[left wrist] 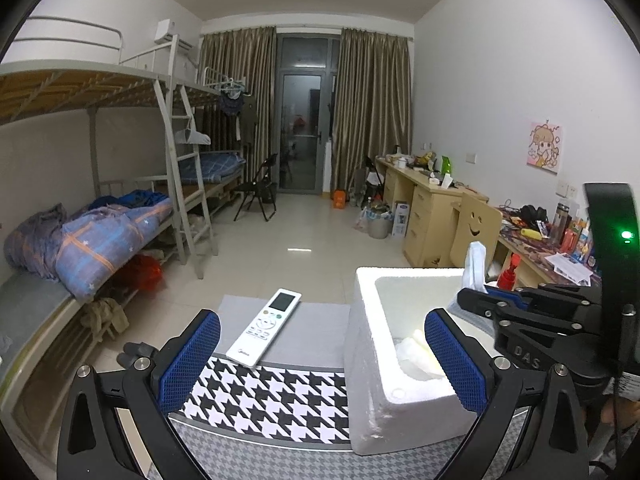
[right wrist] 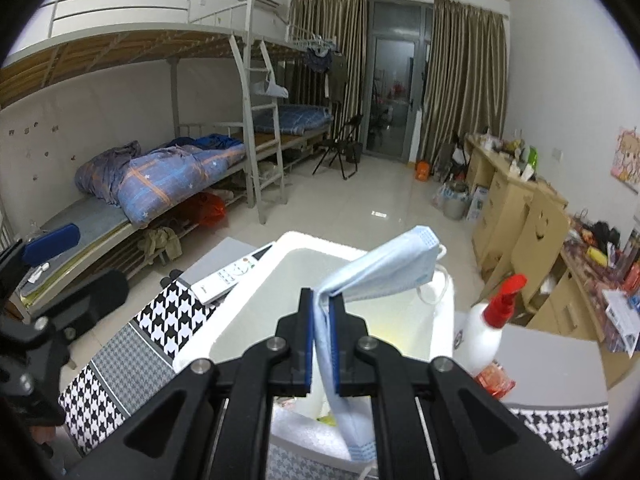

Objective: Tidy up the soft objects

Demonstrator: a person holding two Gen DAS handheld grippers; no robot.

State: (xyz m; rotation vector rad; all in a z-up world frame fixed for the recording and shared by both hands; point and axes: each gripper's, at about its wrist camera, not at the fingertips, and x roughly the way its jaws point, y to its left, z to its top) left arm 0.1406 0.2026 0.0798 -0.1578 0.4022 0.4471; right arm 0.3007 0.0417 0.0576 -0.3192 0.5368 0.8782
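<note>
- Dorm room under a ceiling light, with bunk beds point(left wrist: 132, 216) along one wall, curtains point(left wrist: 372, 112) either side of a glass door at the far end, and wooden desks down the other wall; up close, a tabletop point(left wrist: 276, 404) covered in black-and-white houndstooth cloth
- White foam box point(left wrist: 372, 364) stands open on the tabletop; a white remote control point(left wrist: 266, 326) lies just beside its outer wall, on a grey patch of the cloth
- Right tongs point(right wrist: 322, 312) point forward and downward over the open box; their blue pads are clenched on a light-blue face mask point(right wrist: 384, 268), pinched near its folded middle
- Mask sits above the box, not in it; one part sticks up and forward past the tips with an ear loop dangling, while the other end hangs down between the black arms toward the camera
- Left tongs point(left wrist: 320, 356) are released, jaws wide apart and nothing between them; they tilt gently downward over the near edge of the tabletop, one pad in front of the cloth and the other in front of the box's inner wall
- Seen from the left wrist, the right tongs reach in from the side above the box's far corner, mask upright in their tip
- White bottle with a red pump top point(right wrist: 490, 328) stands just beside the box, on the side toward the desks
</note>
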